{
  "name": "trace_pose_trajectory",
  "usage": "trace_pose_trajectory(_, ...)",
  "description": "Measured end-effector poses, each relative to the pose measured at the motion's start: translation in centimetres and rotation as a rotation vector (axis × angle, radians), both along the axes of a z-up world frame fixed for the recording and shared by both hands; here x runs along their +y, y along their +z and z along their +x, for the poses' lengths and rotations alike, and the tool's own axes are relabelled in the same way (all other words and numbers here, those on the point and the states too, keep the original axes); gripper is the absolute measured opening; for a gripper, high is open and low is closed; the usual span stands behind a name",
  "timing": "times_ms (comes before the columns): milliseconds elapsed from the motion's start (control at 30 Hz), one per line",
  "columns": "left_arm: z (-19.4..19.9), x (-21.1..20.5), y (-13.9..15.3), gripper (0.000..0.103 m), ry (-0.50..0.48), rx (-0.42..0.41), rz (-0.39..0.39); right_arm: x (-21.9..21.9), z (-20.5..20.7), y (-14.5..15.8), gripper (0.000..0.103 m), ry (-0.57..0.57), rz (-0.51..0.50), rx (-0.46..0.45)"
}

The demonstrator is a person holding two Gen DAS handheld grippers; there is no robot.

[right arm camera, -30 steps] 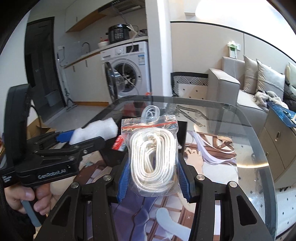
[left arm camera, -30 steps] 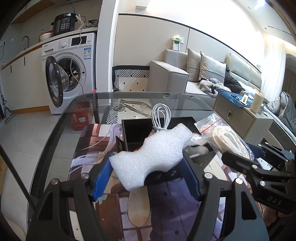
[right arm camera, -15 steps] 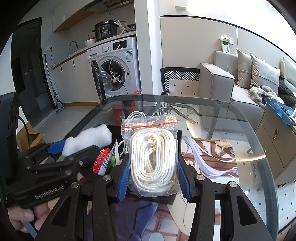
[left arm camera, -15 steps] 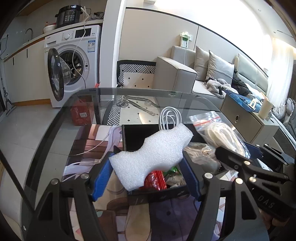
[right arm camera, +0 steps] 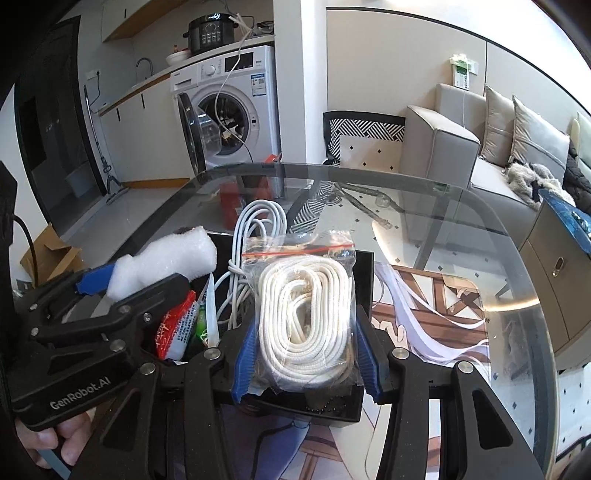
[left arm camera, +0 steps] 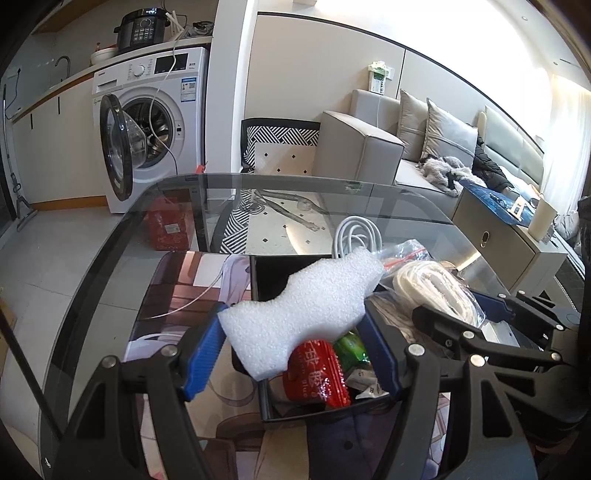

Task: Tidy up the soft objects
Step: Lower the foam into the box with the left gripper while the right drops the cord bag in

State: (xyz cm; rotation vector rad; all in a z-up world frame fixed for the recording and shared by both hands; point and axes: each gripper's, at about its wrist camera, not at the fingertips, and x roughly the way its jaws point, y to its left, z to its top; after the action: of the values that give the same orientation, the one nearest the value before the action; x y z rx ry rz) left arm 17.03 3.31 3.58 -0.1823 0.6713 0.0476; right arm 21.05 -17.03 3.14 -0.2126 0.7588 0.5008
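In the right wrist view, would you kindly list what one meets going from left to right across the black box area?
left gripper → white foam piece → red packet → white cable coil → bagged white rope held in the right gripper → bare glass table

Two grippers, the left gripper (left arm camera: 295,354) and the right gripper (right arm camera: 304,360); one white foam piece (left arm camera: 303,314); one zip bag of white rope (right arm camera: 304,314); one coiled white cable (right arm camera: 258,236); one black box (right arm camera: 364,280); one red packet (left arm camera: 317,373) and one green packet (left arm camera: 349,347) inside it; one glass table (right arm camera: 480,229); one washing machine (left arm camera: 155,122); one grey sofa (left arm camera: 362,147) with two cushions visible in the left wrist view; one black cooker (left arm camera: 142,29).
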Motion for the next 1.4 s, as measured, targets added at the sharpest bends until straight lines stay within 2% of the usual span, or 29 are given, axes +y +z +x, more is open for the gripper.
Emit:
trace_pose_trajectory(100, 0.0, 0.1, 0.0, 0.07, 0.001, -0.001, -0.001, 0.0, -0.3, 0.1, 0.053, 0.009, -0.016, -0.018)
trace_pose_trajectory(167, 0.0, 0.2, -0.1, 0.07, -0.002, -0.001, -0.003, -0.3, -1.1, 0.3, 0.063, 0.038, -0.01, -0.042)
trace_pose_trajectory(233, -0.2, 0.2, -0.1, 0.07, -0.004, -0.003, -0.003, -0.8, -2.0, 0.7, 0.083, 0.03, -0.014, -0.091)
trace_pose_trajectory(500, 0.0, -0.8, -0.4, 0.072, -0.057, 0.013, 0.006, -3.1, -3.8, 1.1, 0.087, -0.005, 0.019, -0.135)
trace_pose_trajectory(567, -0.1, -1.1, -0.6, 0.078, -0.075, 0.026, 0.002, -3.5, -4.0, 1.1, 0.088, -0.009, 0.026, -0.138)
trace_pose_trajectory(633, -0.3, -1.3, -0.7, 0.09, -0.086, 0.036, 0.003, -3.8, -4.4, 1.0, 0.088, -0.006, 0.029, -0.144)
trace_pose_trajectory(767, -1.3, -1.3, -0.6, 0.103, -0.089, 0.026, 0.019, -4.2, -5.1, 0.9, 0.092, 0.0, 0.034, -0.154)
trace_pose_trajectory(967, -3.5, -0.5, 0.2, 0.103, -0.084, -0.029, 0.004, -4.8, -6.2, 0.7, 0.102, 0.015, 0.061, -0.174)
trace_pose_trajectory(1400, -7.8, 0.4, -0.1, 0.103, -0.039, -0.143, 0.037, -6.2, -8.9, 0.8, 0.102, 0.049, 0.173, -0.262)
